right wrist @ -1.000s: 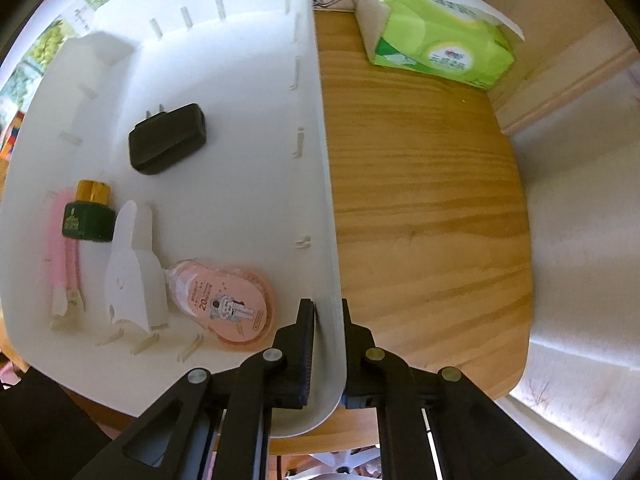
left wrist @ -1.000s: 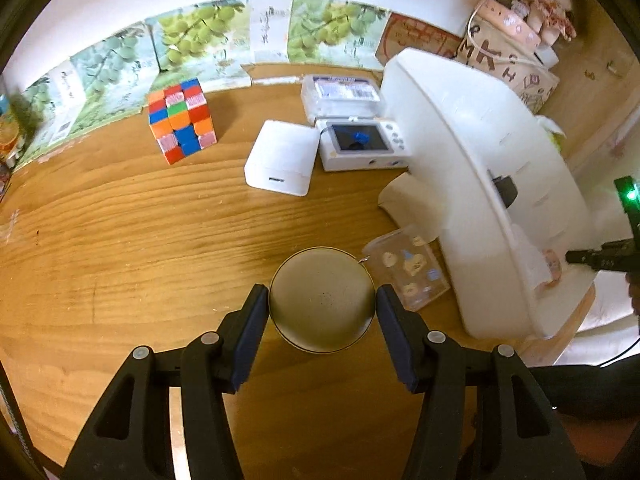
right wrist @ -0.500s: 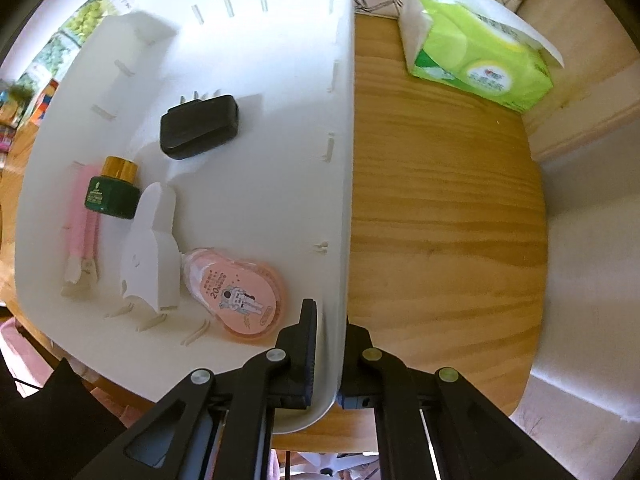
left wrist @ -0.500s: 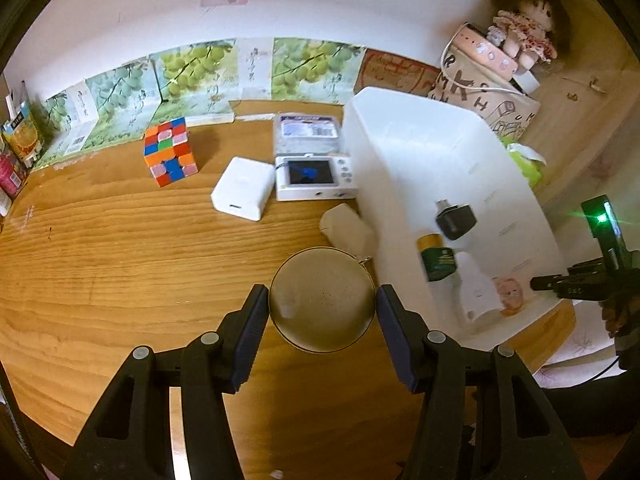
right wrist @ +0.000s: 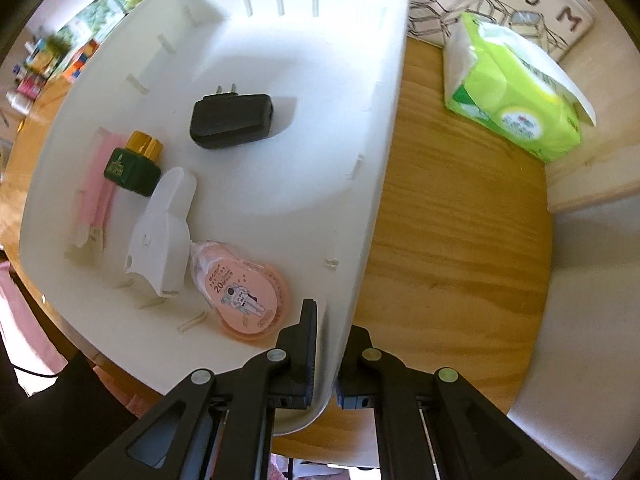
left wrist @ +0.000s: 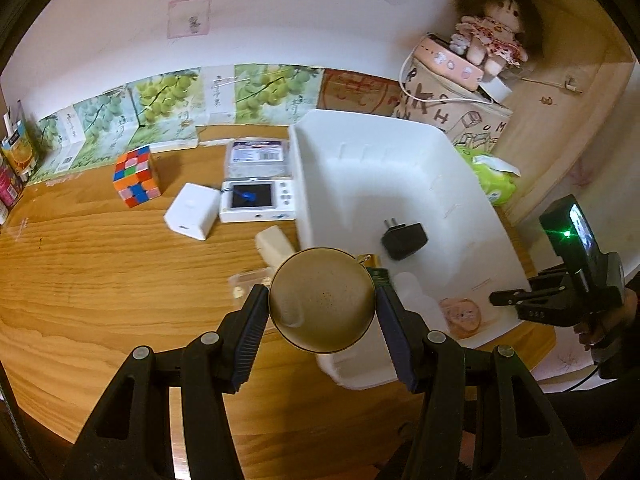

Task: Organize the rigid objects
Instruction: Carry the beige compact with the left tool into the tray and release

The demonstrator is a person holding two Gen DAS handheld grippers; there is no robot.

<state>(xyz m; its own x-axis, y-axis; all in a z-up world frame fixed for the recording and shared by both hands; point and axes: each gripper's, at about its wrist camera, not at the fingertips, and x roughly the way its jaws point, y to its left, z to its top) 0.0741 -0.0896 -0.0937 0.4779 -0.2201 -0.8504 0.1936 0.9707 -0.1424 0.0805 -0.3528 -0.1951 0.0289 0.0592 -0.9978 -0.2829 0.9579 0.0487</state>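
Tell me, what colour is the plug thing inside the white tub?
Black. The plug shows best in the right wrist view.

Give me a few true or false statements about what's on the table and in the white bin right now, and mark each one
1. The left gripper holds a round gold tin. True.
2. The right gripper is open above the table. False: it is shut on the white bin's wall.
3. The black plug adapter lies inside the bin. True.
4. The puzzle cube is in the bin. False: it sits on the table, left of the bin.
5. The green tissue pack is outside the bin. True.
6. The bin is empty. False: it holds the adapter, a green bottle and other items.
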